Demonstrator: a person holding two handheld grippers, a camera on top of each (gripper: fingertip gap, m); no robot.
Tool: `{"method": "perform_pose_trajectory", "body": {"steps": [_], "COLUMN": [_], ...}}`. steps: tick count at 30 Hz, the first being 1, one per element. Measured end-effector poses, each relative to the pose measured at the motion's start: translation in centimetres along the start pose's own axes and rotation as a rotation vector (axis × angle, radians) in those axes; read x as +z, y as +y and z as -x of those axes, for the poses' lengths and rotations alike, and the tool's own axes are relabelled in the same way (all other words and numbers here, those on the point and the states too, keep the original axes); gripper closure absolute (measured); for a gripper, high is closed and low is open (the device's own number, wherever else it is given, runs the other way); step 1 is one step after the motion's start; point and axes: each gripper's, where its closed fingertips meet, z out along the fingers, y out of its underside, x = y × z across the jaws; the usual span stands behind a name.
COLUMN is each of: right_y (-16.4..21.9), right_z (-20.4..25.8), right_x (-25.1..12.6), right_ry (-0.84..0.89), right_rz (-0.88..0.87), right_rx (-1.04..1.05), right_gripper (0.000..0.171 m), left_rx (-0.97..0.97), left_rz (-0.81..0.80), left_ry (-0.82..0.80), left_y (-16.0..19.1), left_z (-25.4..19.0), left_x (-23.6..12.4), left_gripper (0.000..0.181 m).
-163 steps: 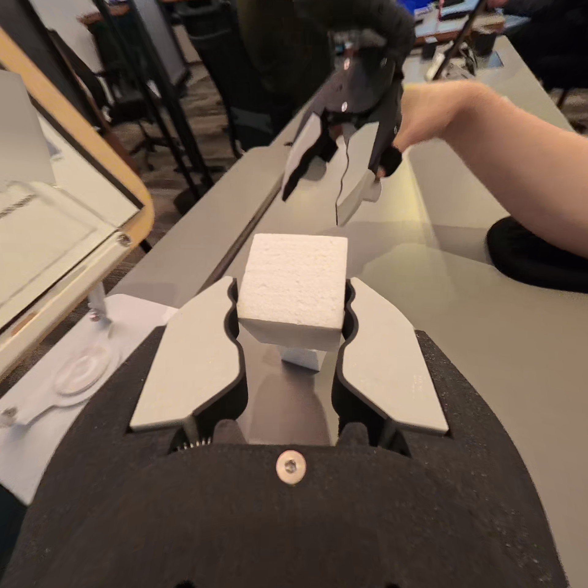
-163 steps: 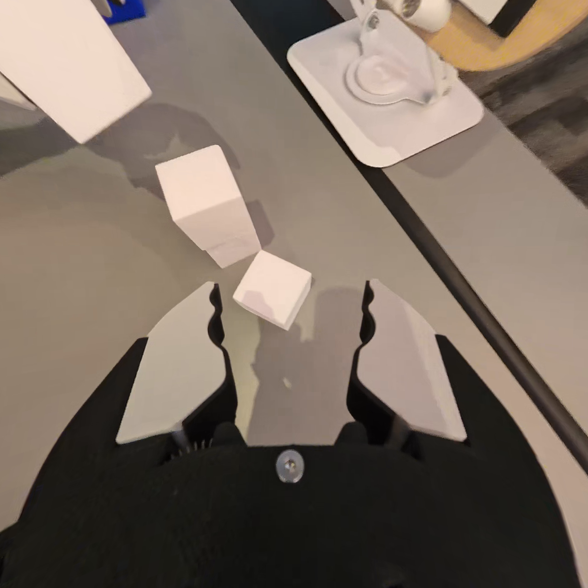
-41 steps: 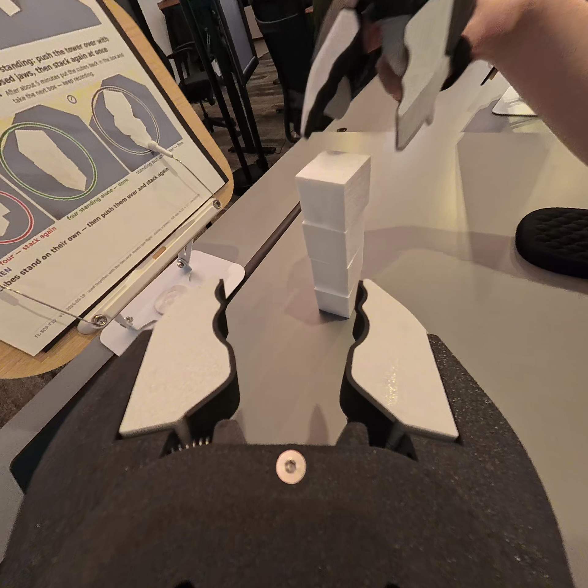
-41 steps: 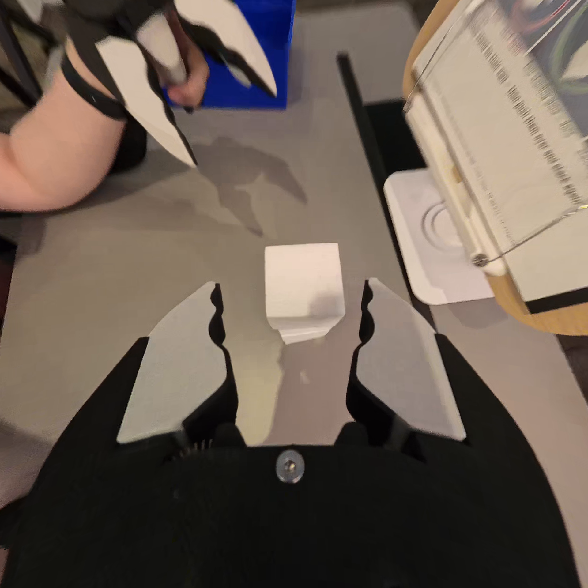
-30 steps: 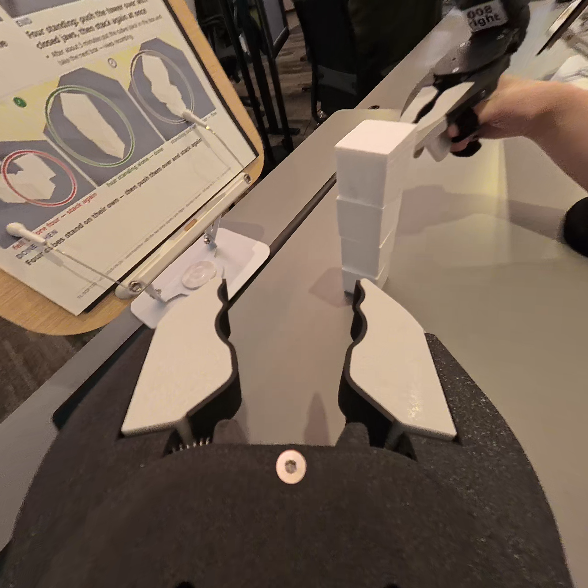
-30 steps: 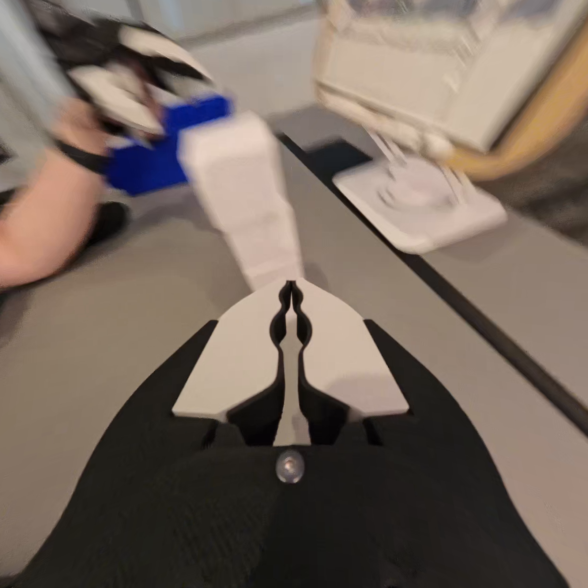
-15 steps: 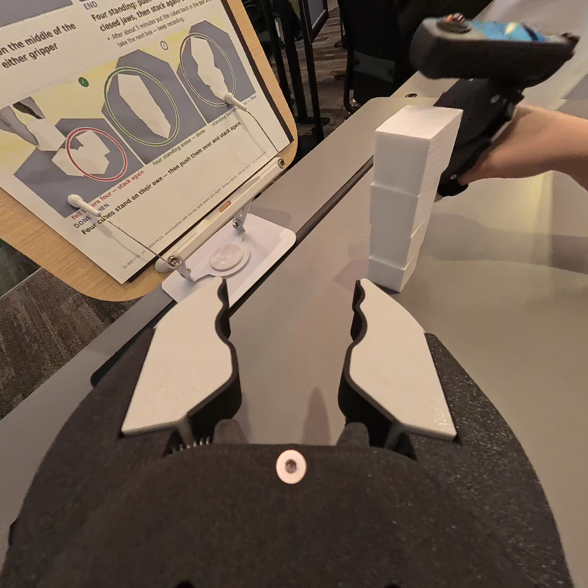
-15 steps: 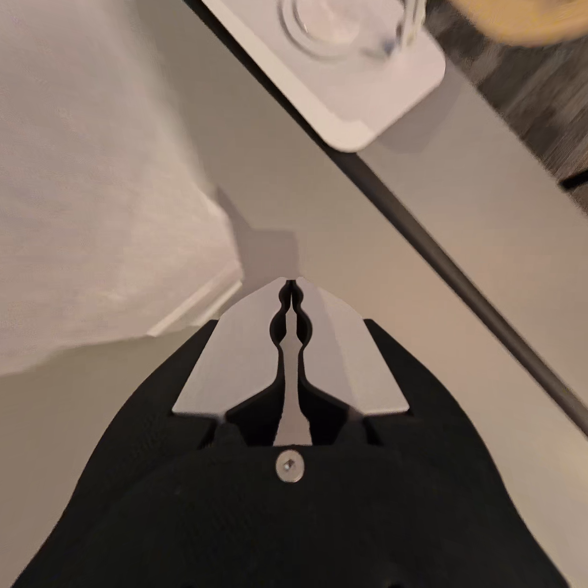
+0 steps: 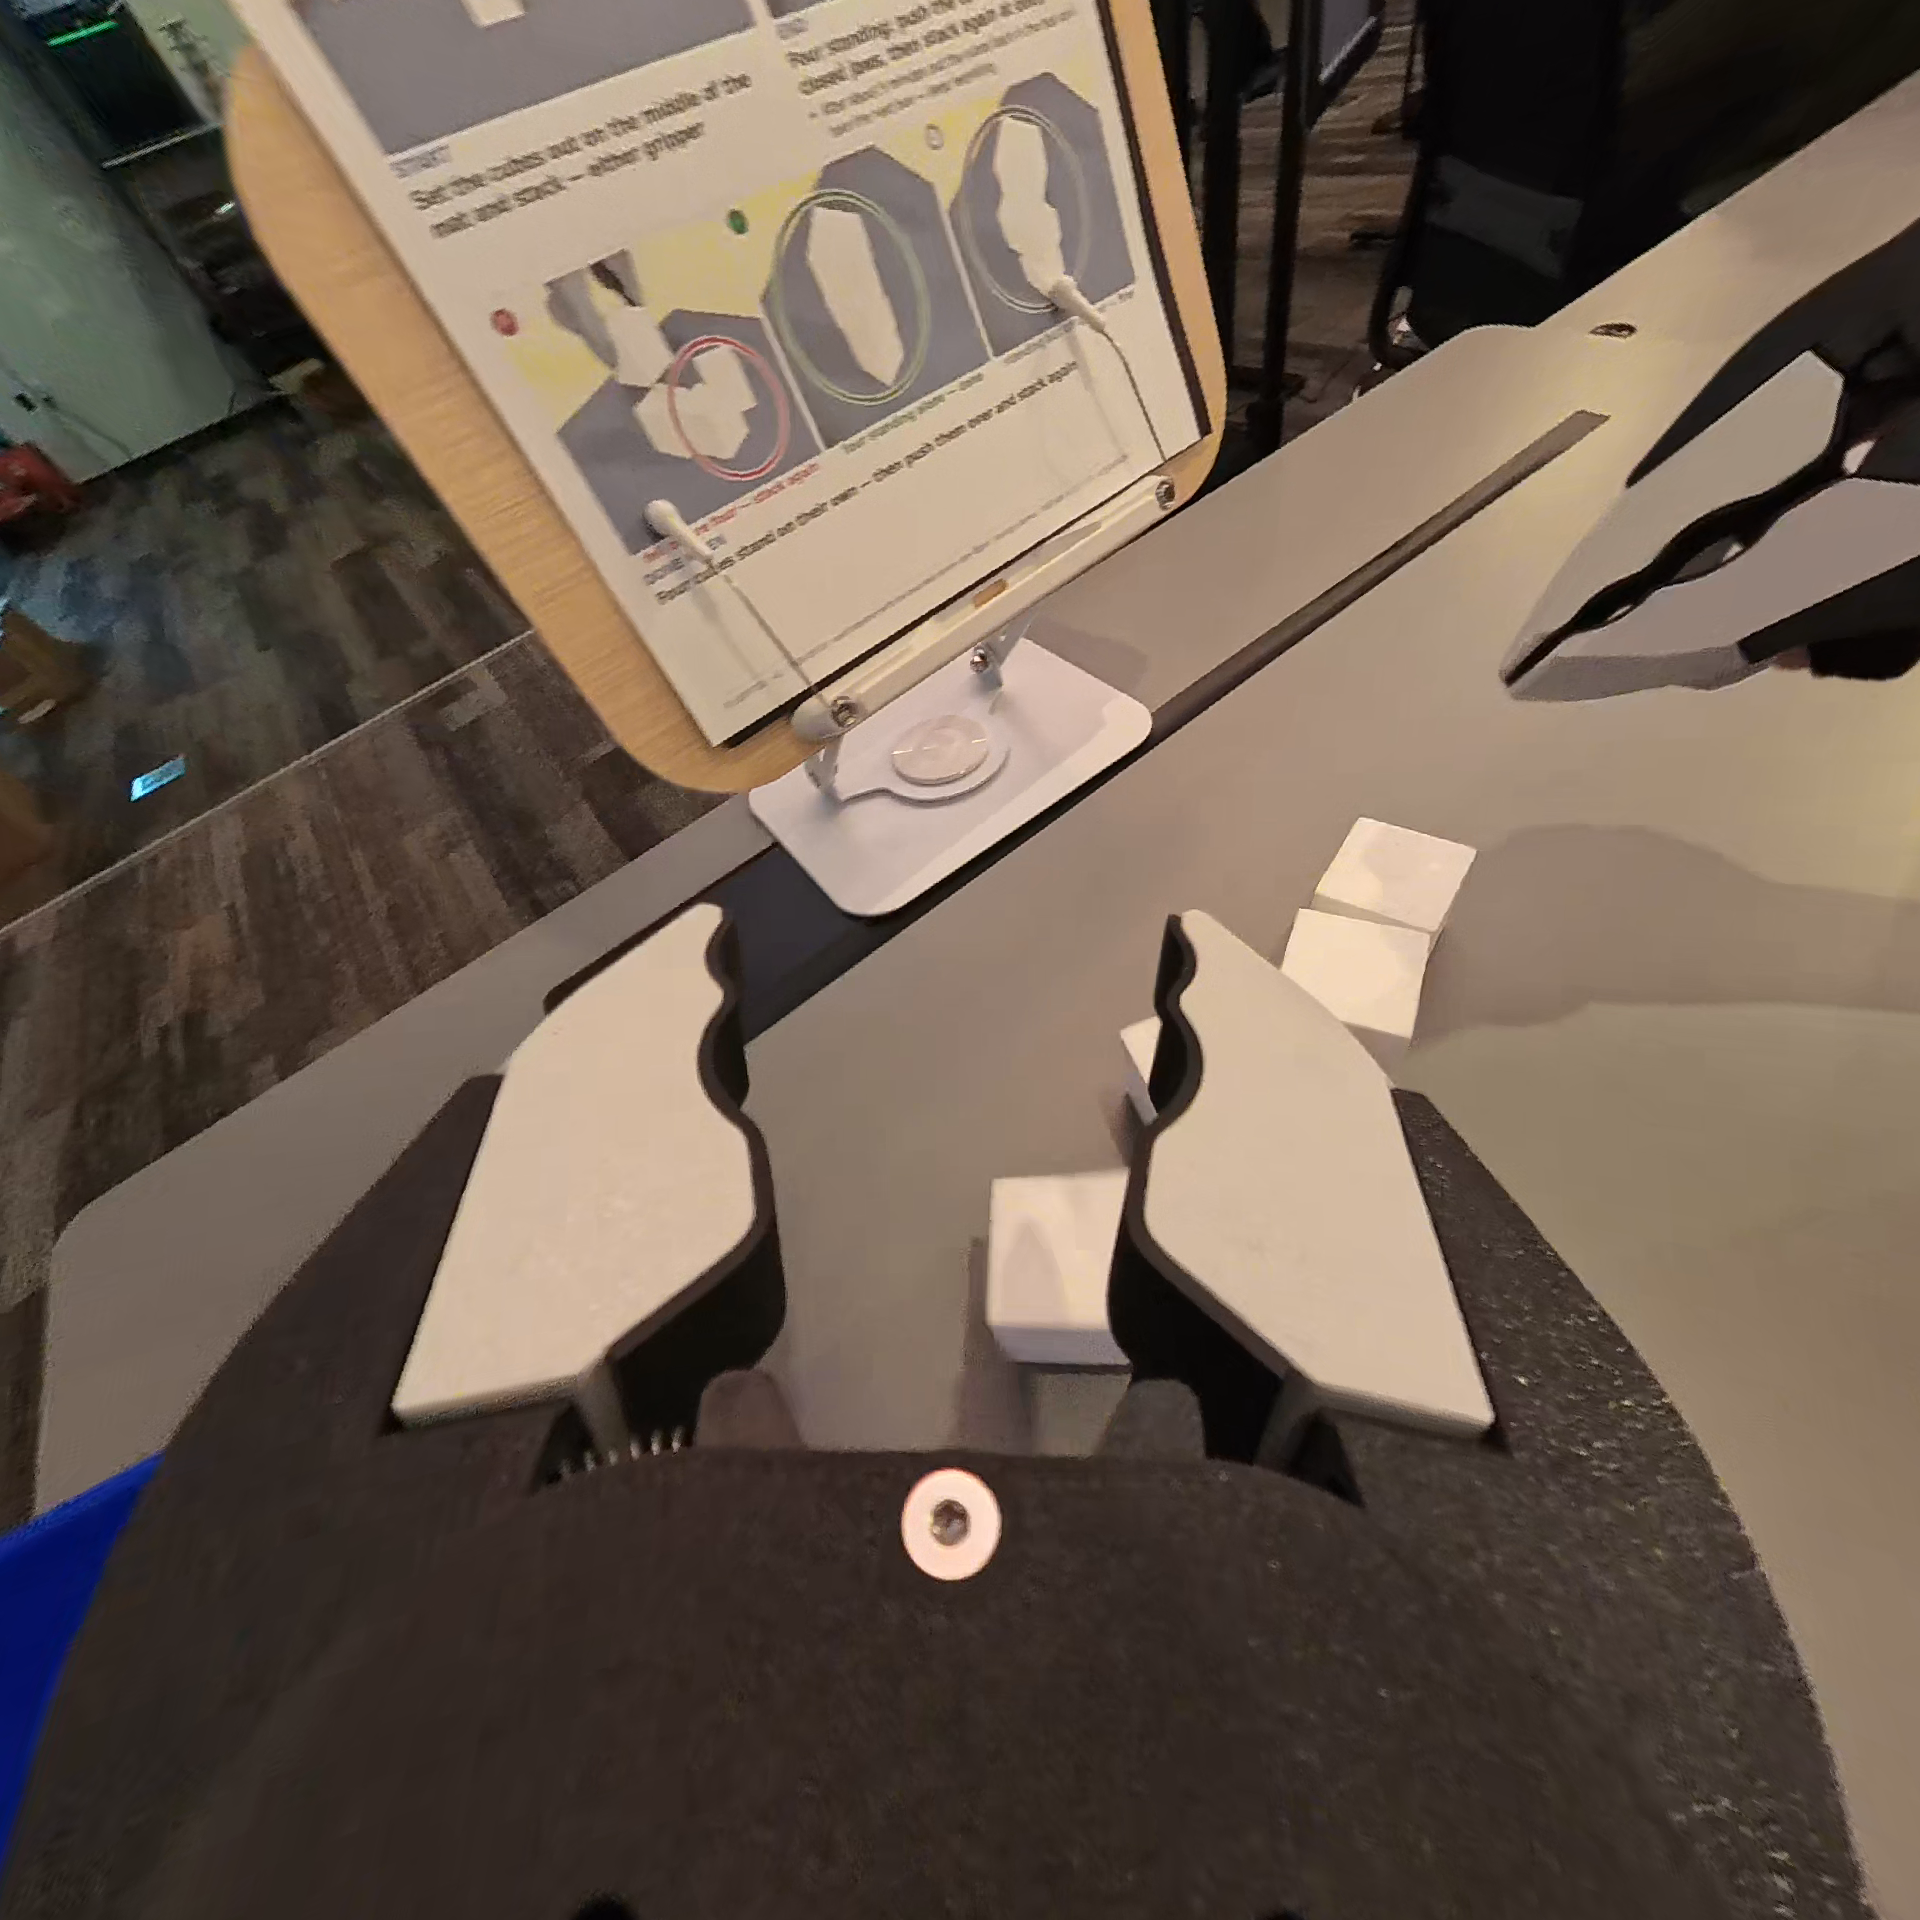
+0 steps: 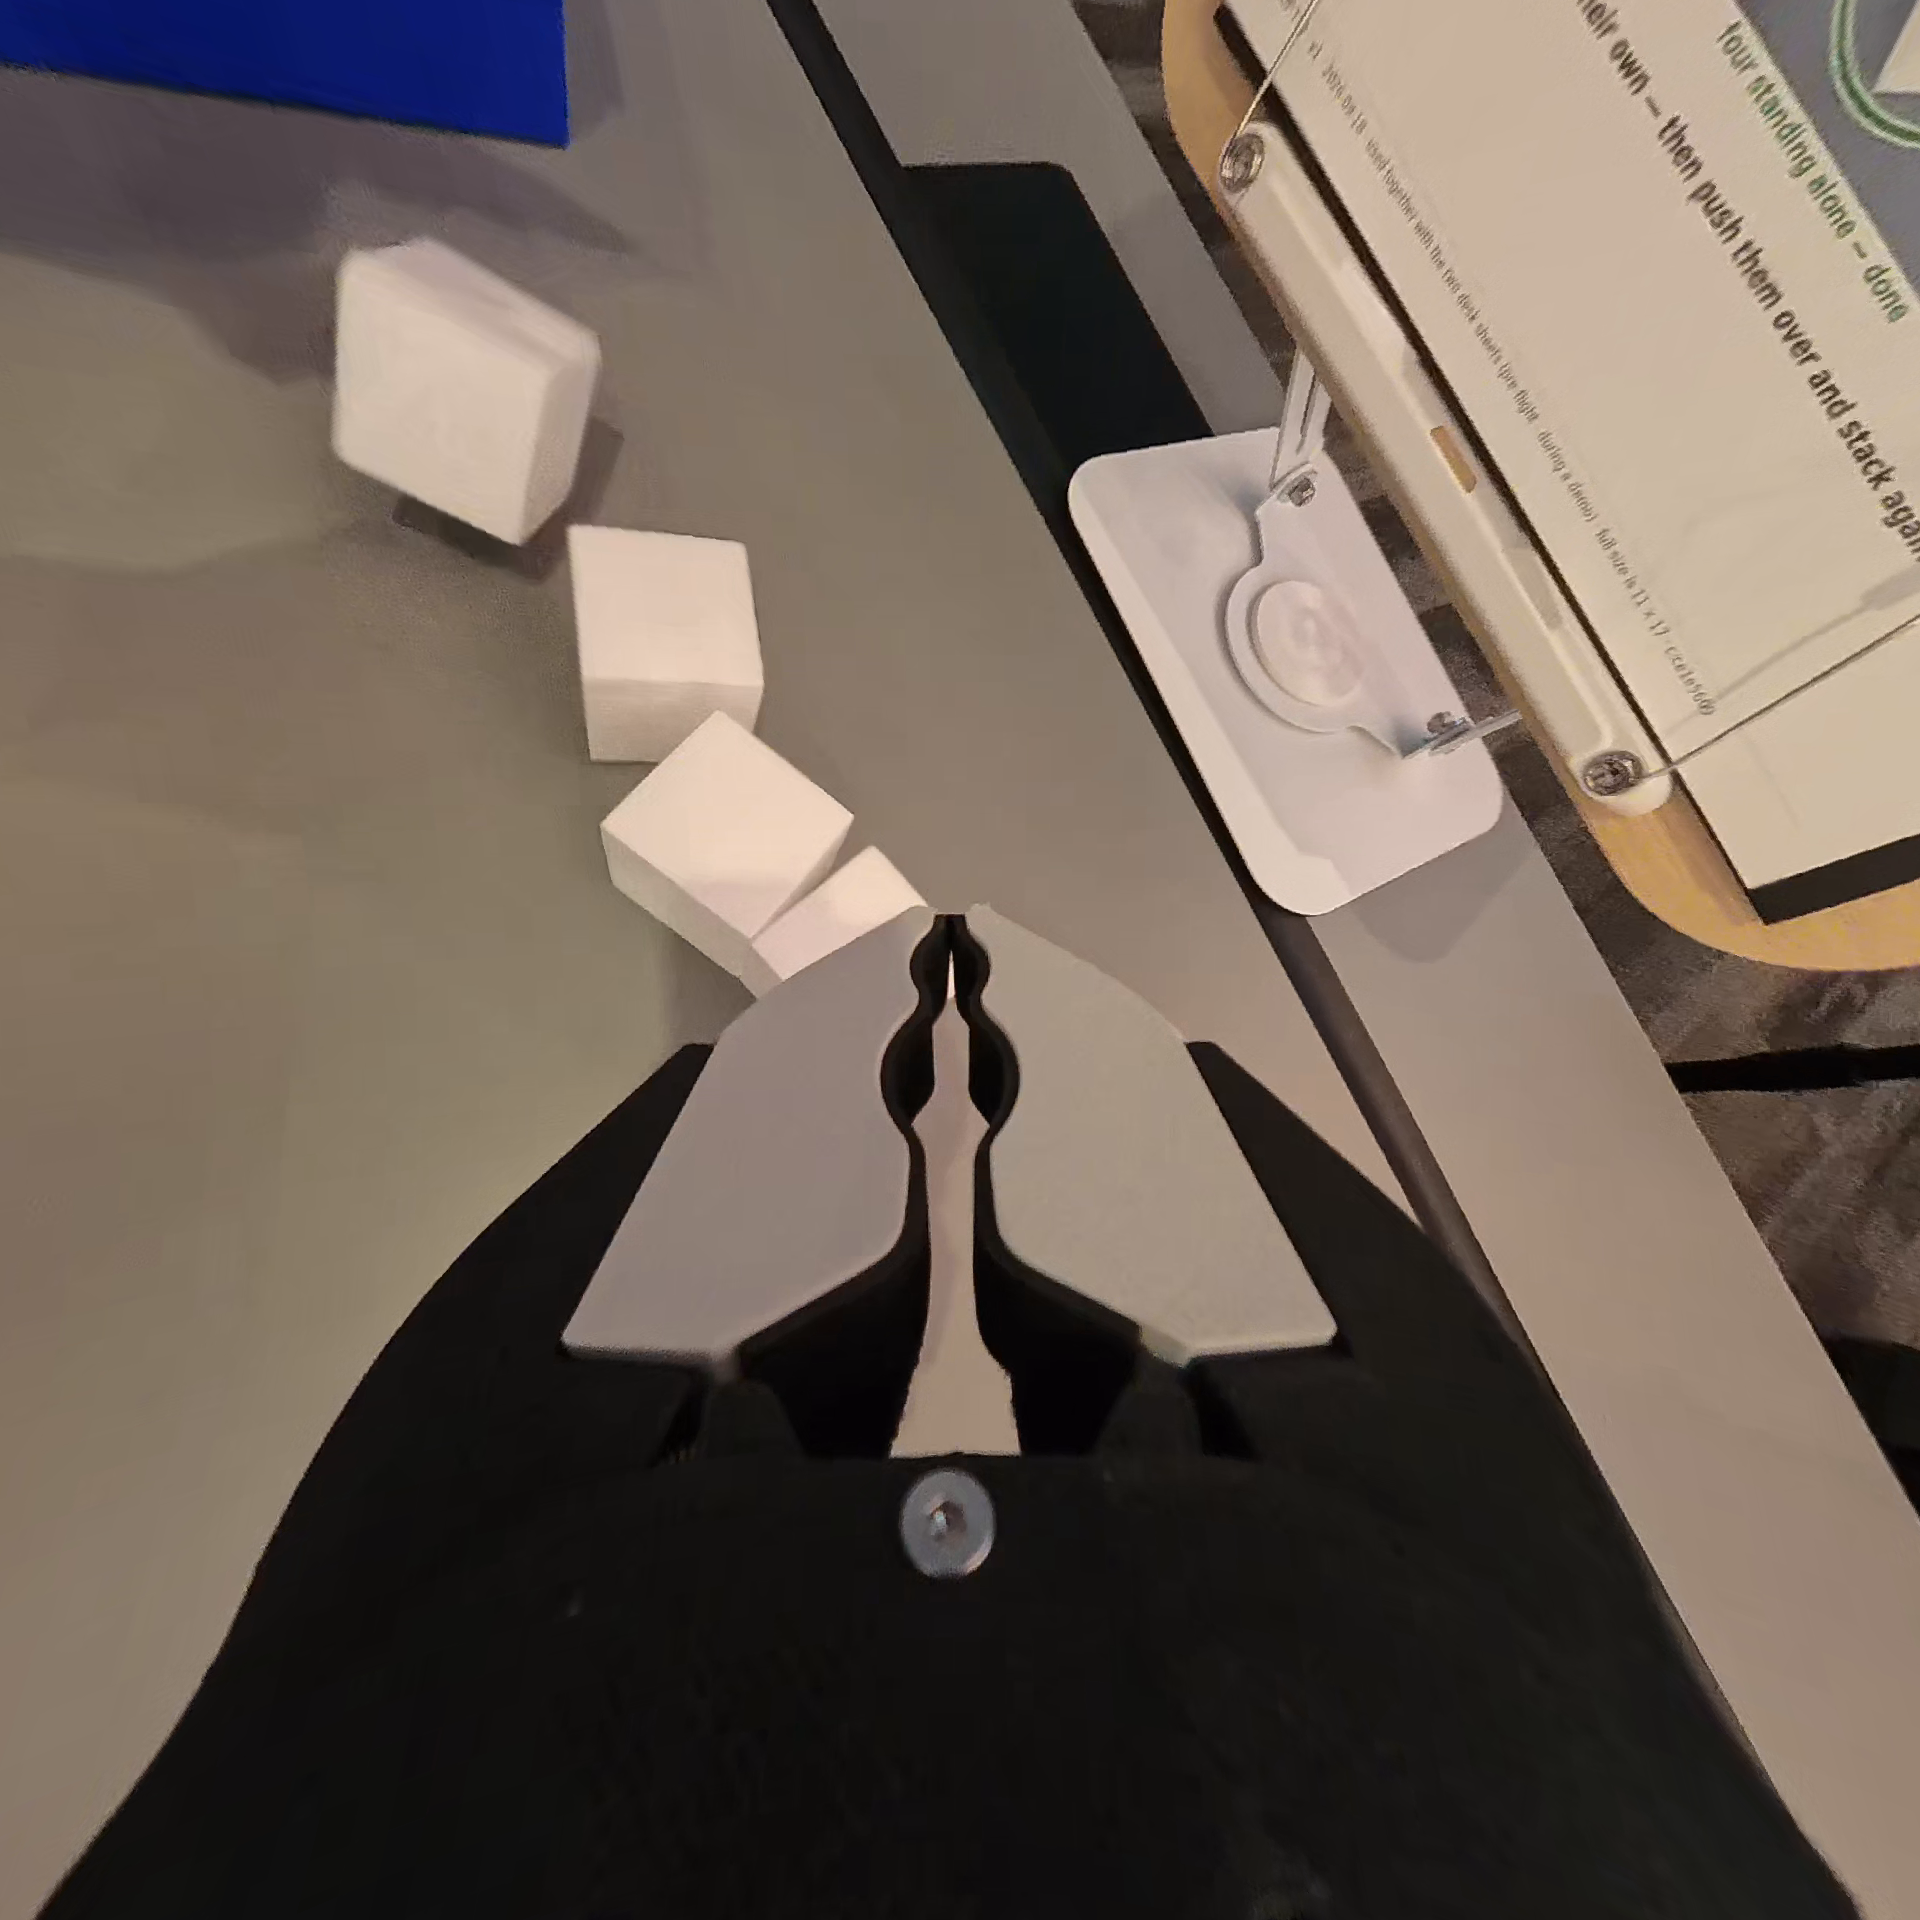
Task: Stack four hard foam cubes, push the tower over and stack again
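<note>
Four white foam cubes lie toppled in a loose line across the grey worktop (image 10: 312, 1039), none resting on another. Seen from the right wrist camera, the right gripper (image 10: 951, 920) hangs above the near end of that line, its jaws pressed together with nothing between them. Just past its tips sits the nearest cube (image 10: 831, 920), partly hidden by the jaws and touching the second cube (image 10: 722, 826), which lies turned at an angle. The third cube (image 10: 665, 639) rests just beyond, and the farthest cube (image 10: 457, 390), blurred, lies a little apart from it.

From the left wrist camera, the left gripper (image 9: 951, 971) is low over the worktop with its jaws spread wide and empty; one cube (image 9: 1049, 1268) lies within the gap, close against the right-hand jaw, though whether it touches cannot be told.

Beyond the cubes, at the worktop's edge, an instruction sheet (image 9: 779, 312) on a wooden board (image 9: 343, 312) stands tilted on a white stand (image 10: 1288, 675). A blue box (image 10: 291, 62) sits at the far edge of the right wrist view.
</note>
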Motion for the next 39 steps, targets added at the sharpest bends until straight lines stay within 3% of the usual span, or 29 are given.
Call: {"method": "perform_pose_trajectory", "body": {"steps": [3,9,14,19,22,29,34,39], "right_y": [0.3,3.3,4.7,5.6,5.8,5.8,4.4,4.8], "right_z": [-0.2,-2.1,-3.0,-2.5,-2.5,-2.0,-0.2,1.5], "right_x": [-0.4,0.6,1.0,1.2,1.1,1.6,2.9,5.1], "right_ry": [-0.067,-0.146,-0.179,-0.243,-0.286,-0.362,-0.419,-0.451], "right_rz": [-0.040,-0.066,-0.094,-0.122,-0.154,-0.221,-0.392,-0.373], "right_rx": [0.031,0.110,0.156,0.130,0.153,0.215,0.125,0.071], "right_gripper": [0.170,0.132,0.128,0.125,0.125,0.124,0.089,0.083], "left_rx": [0.000,-0.034,-0.334,-0.210,-0.233,-0.161,-0.215,-0.261], "left_rz": [0.018,0.211,0.212,0.142,0.210,0.312,0.330,0.368], "left_ry": [-0.030,-0.166,-0.224,-0.242,-0.121,-0.219,-0.180,-0.129], "left_y": [0.1,4.1,7.7,11.7,14.2,17.7,18.7,20.1], "left_z": [0.1,0.3,-1.2,-1.8,-3.0,-1.7,-1.6,-1.8], "left_x": [-1.9,-3.9,-1.8,0.0,1.4,3.2,4.3,5.1], "left_gripper": [0.105,0.106,0.100,0.094,0.087,0.080,0.079,0.087]}}
